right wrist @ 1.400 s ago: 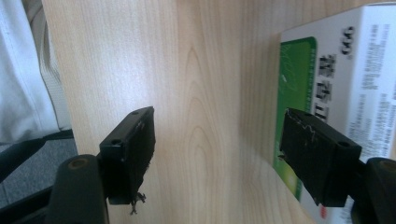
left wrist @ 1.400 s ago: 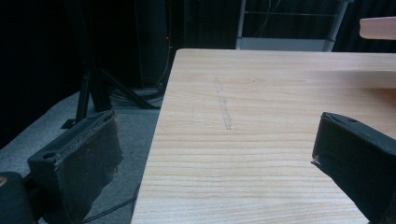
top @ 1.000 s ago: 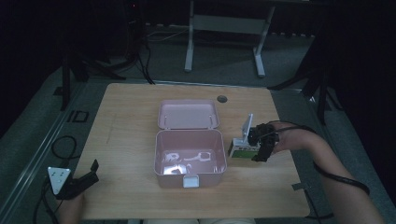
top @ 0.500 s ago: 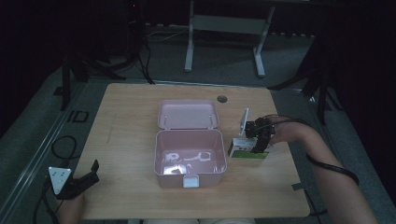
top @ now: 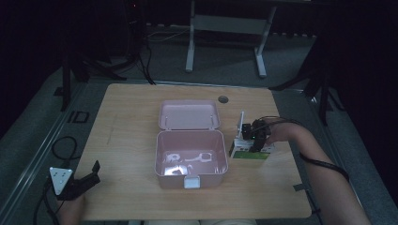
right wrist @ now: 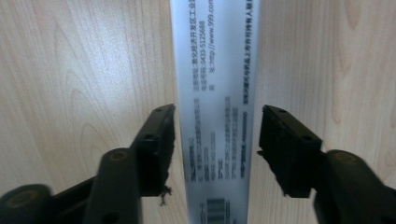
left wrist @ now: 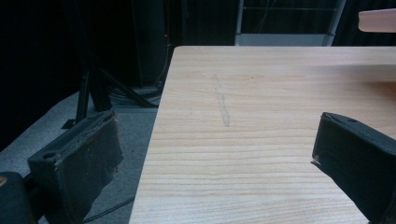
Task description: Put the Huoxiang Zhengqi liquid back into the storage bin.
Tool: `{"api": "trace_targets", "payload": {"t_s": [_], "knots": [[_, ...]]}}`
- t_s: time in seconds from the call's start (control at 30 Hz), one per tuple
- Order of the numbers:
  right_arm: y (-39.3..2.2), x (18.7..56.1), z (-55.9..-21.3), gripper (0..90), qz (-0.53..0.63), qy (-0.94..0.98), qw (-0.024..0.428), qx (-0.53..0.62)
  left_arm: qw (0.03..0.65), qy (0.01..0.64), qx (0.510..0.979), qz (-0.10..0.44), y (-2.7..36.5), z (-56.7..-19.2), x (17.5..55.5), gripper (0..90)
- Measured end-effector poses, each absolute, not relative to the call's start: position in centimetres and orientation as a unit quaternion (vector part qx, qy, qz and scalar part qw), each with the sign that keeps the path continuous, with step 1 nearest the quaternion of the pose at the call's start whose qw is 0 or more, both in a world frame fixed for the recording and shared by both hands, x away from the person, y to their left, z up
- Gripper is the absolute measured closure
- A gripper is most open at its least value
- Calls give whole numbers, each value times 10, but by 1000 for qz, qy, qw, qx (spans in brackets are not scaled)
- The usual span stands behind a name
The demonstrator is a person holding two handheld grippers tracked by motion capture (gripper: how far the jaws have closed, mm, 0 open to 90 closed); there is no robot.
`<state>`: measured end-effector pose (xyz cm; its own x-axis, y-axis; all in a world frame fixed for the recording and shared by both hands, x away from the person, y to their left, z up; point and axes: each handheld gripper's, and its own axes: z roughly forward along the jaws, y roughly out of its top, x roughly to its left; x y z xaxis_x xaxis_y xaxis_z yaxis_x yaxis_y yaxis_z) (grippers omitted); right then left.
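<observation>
From above, your right fingers (top: pixel 254 140) straddle the small carton (top: pixel 251 151) just beside the empty pink box (top: pixel 190 159); nothing is packed yet. In the right gripper view they have just been closing, not yet pressing. Your left fingers (left wrist: pixel 215 163) hang released over bare worktop (left wrist: pixel 261 93).

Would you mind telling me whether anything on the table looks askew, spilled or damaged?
Nothing stands out. The pink box sits square with its lid laid back, the small carton lies flat beside it, and the table shows no spill.
</observation>
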<state>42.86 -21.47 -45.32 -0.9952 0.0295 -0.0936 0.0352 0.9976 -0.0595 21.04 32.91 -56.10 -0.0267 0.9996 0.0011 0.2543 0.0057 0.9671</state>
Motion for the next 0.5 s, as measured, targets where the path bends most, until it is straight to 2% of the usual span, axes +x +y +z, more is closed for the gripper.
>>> {"api": "trace_targets", "payload": {"t_s": [0.37, 0.4, 0.5], "knots": [[-215, 432, -465, 519, -36, 999, 34, 21, 423, 568, 553, 439, 328, -561, 211, 16], [-217, 432, -467, 591, -41, 999, 25, 19, 423, 568, 554, 438, 328, -561, 211, 16], [-218, 431, -467, 611, -40, 999, 23, 14, 421, 567, 556, 439, 328, -561, 211, 16]]}}
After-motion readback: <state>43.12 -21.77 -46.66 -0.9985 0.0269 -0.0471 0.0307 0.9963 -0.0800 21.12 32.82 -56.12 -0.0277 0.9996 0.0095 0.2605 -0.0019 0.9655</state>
